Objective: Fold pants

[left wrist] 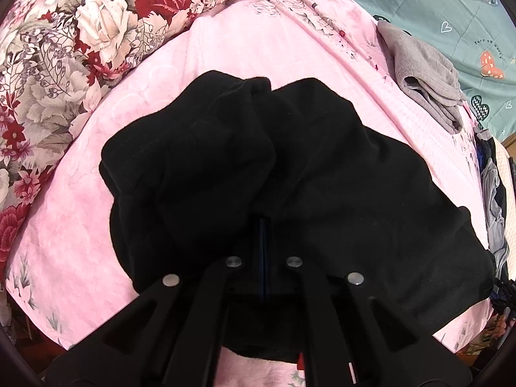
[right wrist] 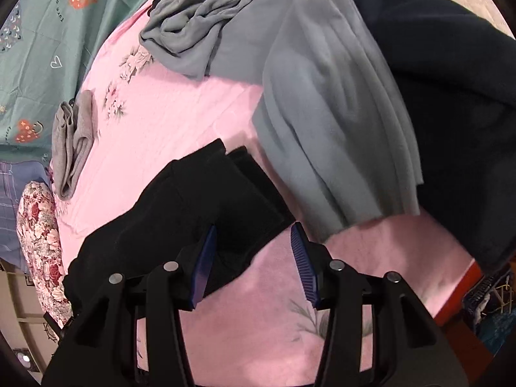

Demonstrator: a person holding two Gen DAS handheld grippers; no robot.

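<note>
Black pants (left wrist: 258,167) lie bunched on the pink bed sheet (left wrist: 225,45), their two legs reaching away from me. My left gripper (left wrist: 264,225) is shut, its blue pads pressed together on the near edge of the black fabric. In the right wrist view the black pants (right wrist: 200,200) end in a folded corner at the middle. My right gripper (right wrist: 254,248) is open, its blue pads apart just above the sheet, and the pants' edge lies by the left pad (right wrist: 206,258).
A folded grey garment (left wrist: 425,74) lies far right; it also shows in the right wrist view (right wrist: 72,148). Blue-grey pants (right wrist: 306,96) and a dark navy garment (right wrist: 451,96) lie heaped ahead of the right gripper. A floral quilt (left wrist: 64,48) borders the left.
</note>
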